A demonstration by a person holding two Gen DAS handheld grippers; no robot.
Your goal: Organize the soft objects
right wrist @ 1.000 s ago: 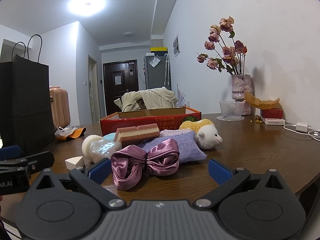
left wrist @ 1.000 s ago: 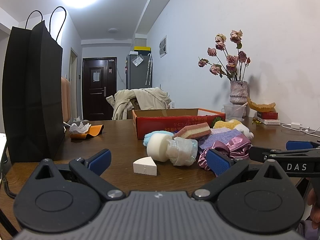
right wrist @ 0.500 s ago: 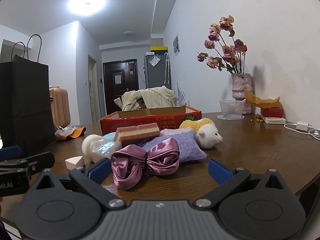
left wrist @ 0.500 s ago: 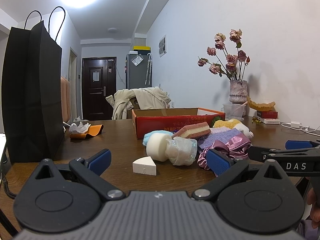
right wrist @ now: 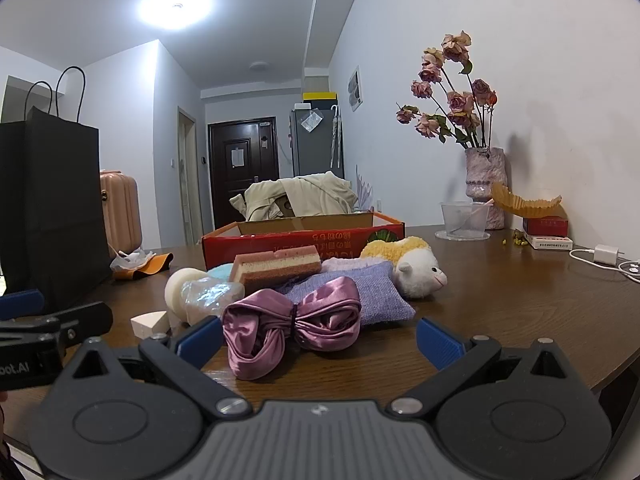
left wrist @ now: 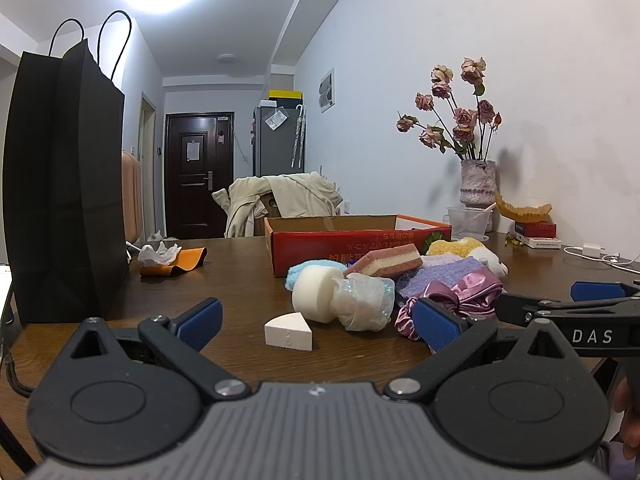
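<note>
Nothing has shifted since a second ago — both tools hold the same low station over the wooden table [right wrist: 520, 300]. Largest, the red cardboard box [right wrist: 304, 238] stands behind the heap of soft things; in front of it lie the purple pouch [right wrist: 380, 292], the satin bow scrunchie [right wrist: 292, 320] and the white wedge sponge [left wrist: 289, 331]. Left gripper [left wrist: 316, 322] and right gripper [right wrist: 320, 338] both gape wide — empty.

"DAS" stands on the right tongs [left wrist: 592, 336]; "oot.AI" on the left tongs [right wrist: 16, 368].
</note>
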